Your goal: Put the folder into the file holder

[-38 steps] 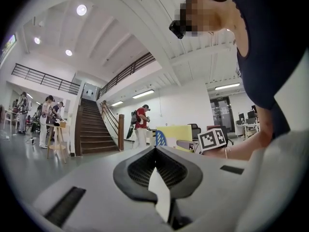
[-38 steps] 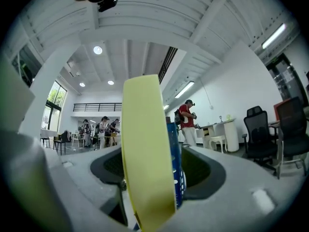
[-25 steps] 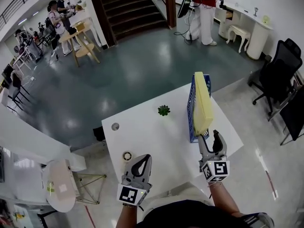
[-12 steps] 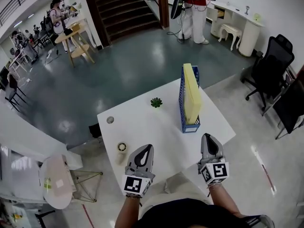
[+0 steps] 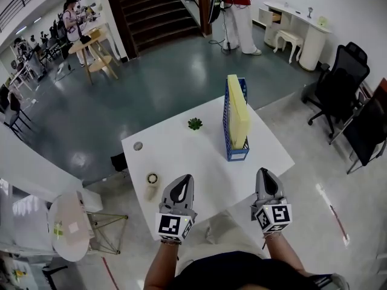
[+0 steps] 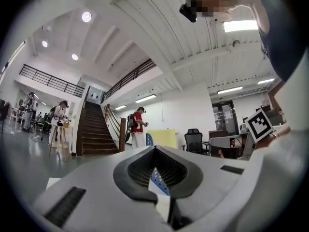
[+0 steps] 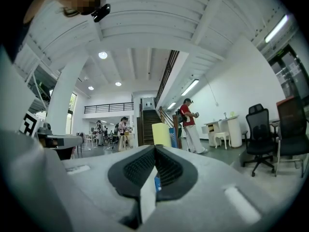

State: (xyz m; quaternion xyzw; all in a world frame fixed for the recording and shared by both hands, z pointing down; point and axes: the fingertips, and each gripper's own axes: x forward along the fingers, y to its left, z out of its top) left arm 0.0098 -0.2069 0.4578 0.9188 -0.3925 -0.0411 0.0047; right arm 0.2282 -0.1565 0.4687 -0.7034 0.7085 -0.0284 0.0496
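Observation:
The yellow folder (image 5: 237, 110) stands upright inside the blue file holder (image 5: 233, 151) on the right part of the white table (image 5: 193, 162). Neither gripper touches it. My left gripper (image 5: 181, 189) hovers over the table's near edge, jaws shut and empty. My right gripper (image 5: 267, 184) sits near the table's front right corner, well back from the holder, also shut on nothing. In the left gripper view the folder (image 6: 162, 137) shows far ahead beside the holder (image 6: 148, 139); the folder (image 7: 161, 134) and holder (image 7: 173, 137) also show in the right gripper view.
A small green plant (image 5: 195, 124) sits on the table left of the holder. A tape roll (image 5: 152, 178) and a round grommet (image 5: 138, 145) lie near the left edge. Black office chairs (image 5: 335, 89) stand to the right. A person (image 5: 236, 11) stands far back.
My right gripper has let go of the folder, drawn back toward me and shut. The folder now rests in the holder. The left gripper stayed near the front edge.

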